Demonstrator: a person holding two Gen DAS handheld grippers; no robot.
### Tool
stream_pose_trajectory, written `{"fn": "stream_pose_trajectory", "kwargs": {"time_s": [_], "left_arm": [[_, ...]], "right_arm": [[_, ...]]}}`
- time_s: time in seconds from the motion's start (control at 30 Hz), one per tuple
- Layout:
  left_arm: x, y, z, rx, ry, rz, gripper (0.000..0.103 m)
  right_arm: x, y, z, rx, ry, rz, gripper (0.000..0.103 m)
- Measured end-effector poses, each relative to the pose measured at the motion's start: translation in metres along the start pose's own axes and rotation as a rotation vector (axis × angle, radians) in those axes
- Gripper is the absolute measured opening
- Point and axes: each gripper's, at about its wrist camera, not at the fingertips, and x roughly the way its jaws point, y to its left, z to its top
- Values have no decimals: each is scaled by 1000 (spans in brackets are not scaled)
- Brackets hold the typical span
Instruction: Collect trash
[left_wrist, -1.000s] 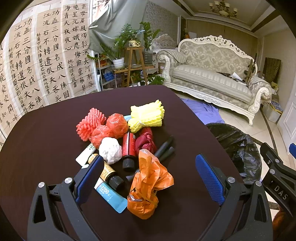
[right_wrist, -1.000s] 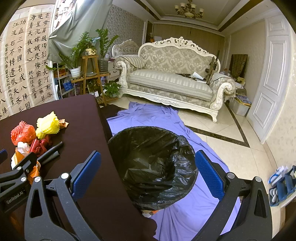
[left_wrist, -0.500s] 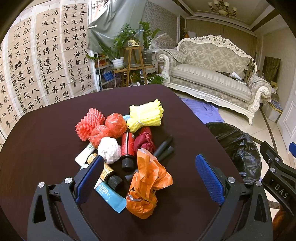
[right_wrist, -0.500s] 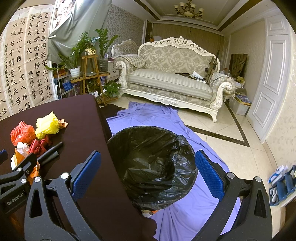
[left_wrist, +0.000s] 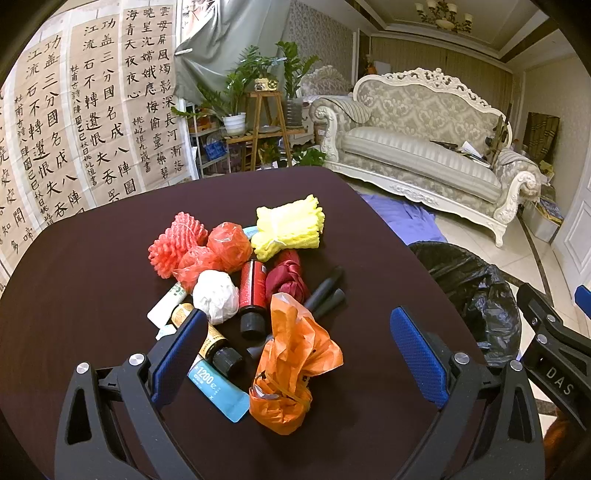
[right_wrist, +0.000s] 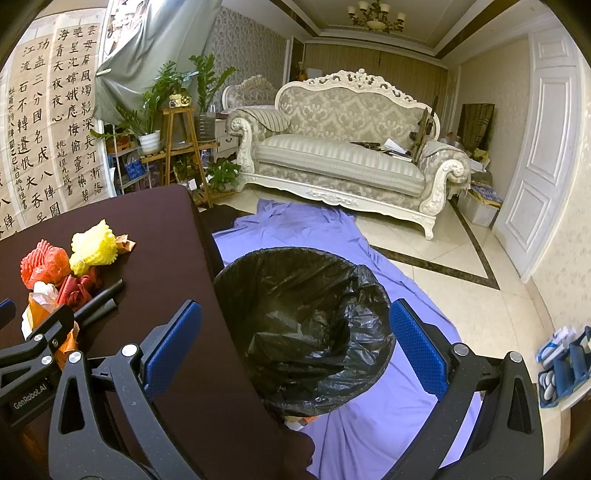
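Note:
A pile of trash lies on the dark round table (left_wrist: 92, 280): an orange plastic bag (left_wrist: 291, 362), a white paper wad (left_wrist: 216, 295), a red bottle (left_wrist: 253, 291), a brown bottle (left_wrist: 210, 339), a blue packet (left_wrist: 218, 387), red foam nets (left_wrist: 177, 243), a yellow foam net (left_wrist: 291, 225) and black markers (left_wrist: 325, 291). My left gripper (left_wrist: 295, 350) is open above the orange bag. My right gripper (right_wrist: 295, 343) is open and empty over the black-lined trash bin (right_wrist: 303, 325) beside the table.
The bin also shows at the right in the left wrist view (left_wrist: 476, 295). A purple cloth (right_wrist: 295, 229) covers the floor under the bin. A sofa (right_wrist: 343, 155) and a plant stand (right_wrist: 181, 140) stand behind. The table edge (right_wrist: 207, 251) runs next to the bin.
The left gripper has drifted slightly toward the pile; the trash sits a little lower and nearer in its view. The right gripper has barely moved.

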Motion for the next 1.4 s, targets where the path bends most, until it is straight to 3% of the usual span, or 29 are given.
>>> {"fn": "stream_pose_trajectory", "kwargs": {"time_s": [0.33, 0.4, 0.43, 0.5, 0.53, 0.77, 1.17, 1.4], "left_arm": [[0, -11, -7, 16, 17, -28, 96], [-1, -12, -8, 22, 17, -32, 96], [-2, -8, -7, 23, 15, -32, 95], [-4, -4, -6, 22, 11, -29, 76], [-4, -2, -6, 23, 21, -31, 72], [-6, 24, -5, -12, 33, -17, 72], [-3, 107, 2, -113, 41, 109, 72], [-9, 129, -8, -156, 73, 108, 72]], "right_arm": [[-3, -6, -4, 2, 3, 0, 99], [-4, -6, -4, 1, 6, 3, 95], [-4, -6, -6, 2, 8, 5, 89], [-3, -4, -8, 5, 22, 20, 83], [-3, -2, -8, 6, 27, 27, 83], [-1, 22, -5, -17, 41, 67, 78], [0, 73, 11, -74, 55, 163, 78], [-3, 94, 11, -116, 83, 233, 78]]}}
